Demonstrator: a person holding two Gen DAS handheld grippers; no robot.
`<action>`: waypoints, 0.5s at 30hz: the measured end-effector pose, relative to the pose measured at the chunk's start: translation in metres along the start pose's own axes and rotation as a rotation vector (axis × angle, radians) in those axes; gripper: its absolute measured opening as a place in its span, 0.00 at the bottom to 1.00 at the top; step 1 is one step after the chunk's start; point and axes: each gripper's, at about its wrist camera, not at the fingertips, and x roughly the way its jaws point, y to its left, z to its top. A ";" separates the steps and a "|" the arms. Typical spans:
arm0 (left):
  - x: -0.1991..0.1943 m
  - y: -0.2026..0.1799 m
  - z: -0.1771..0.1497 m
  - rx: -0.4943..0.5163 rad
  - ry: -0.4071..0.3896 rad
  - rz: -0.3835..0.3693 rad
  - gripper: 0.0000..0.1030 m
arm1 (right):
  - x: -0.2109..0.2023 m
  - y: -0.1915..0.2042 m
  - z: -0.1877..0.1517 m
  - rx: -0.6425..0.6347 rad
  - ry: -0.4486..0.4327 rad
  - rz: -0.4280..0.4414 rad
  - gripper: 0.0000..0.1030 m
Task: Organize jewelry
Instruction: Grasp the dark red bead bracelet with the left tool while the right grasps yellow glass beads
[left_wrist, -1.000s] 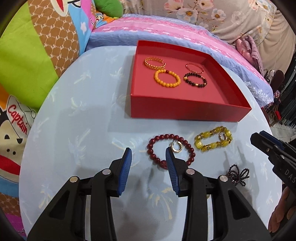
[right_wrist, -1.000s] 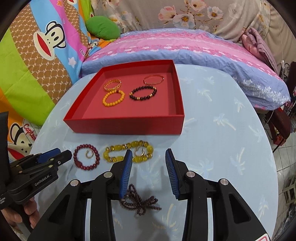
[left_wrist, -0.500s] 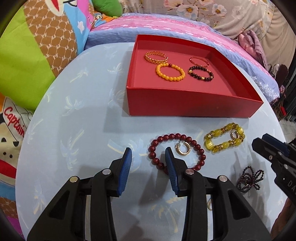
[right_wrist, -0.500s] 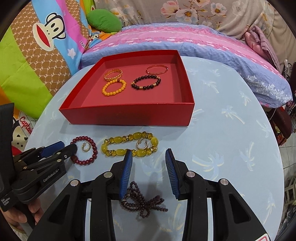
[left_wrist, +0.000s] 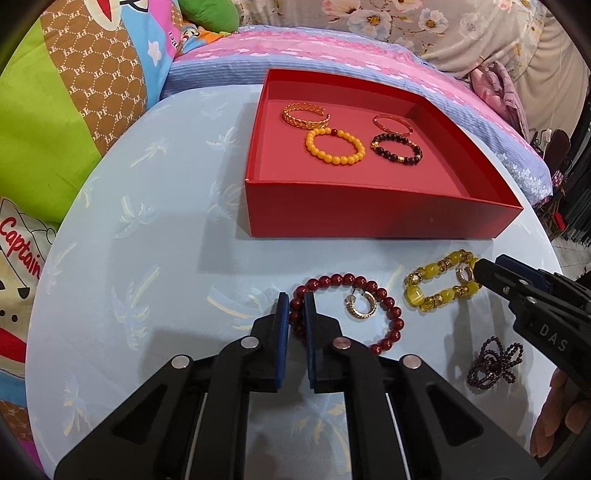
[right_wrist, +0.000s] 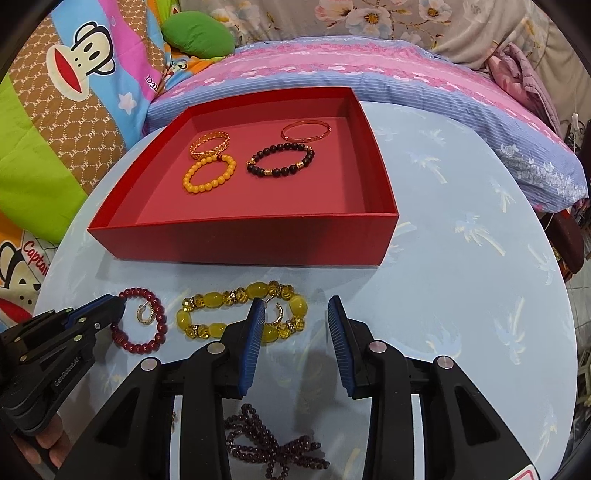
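A dark red bead bracelet (left_wrist: 369, 286) lies on the light blue round table (left_wrist: 166, 240) with a gold hoop earring (left_wrist: 360, 306) inside its ring. My left gripper (left_wrist: 295, 306) is shut on the bracelet's left edge, beads pinched between the blue pads. To the right lies a yellow bead bracelet (right_wrist: 212, 299) with another hoop earring (right_wrist: 279, 314) inside it. My right gripper (right_wrist: 295, 306) stands open low over its right end, the left finger covering a few beads. Behind them, the red box (right_wrist: 240, 245) holds several bracelets.
A dark purple bead strand (right_wrist: 273, 443) lies near the table's front edge under the right gripper. In the box are a gold cuff (left_wrist: 304, 114), an orange bead bracelet (left_wrist: 334, 146), a dark bead bracelet (left_wrist: 397, 149) and a thin red bangle (left_wrist: 391, 123). Bedding surrounds the table.
The left jaws have closed onto the dark red bracelet's left edge. The right gripper has come down and forward to the yellow bracelet, still open.
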 end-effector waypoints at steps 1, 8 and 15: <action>0.000 0.000 0.000 0.001 0.001 0.001 0.07 | 0.000 0.000 0.000 -0.001 0.000 0.000 0.31; 0.000 0.000 0.000 -0.004 0.000 0.002 0.08 | 0.003 -0.002 0.003 0.004 0.001 0.004 0.19; 0.000 0.000 -0.001 -0.007 0.001 0.004 0.08 | 0.008 -0.002 -0.001 -0.009 0.008 -0.001 0.13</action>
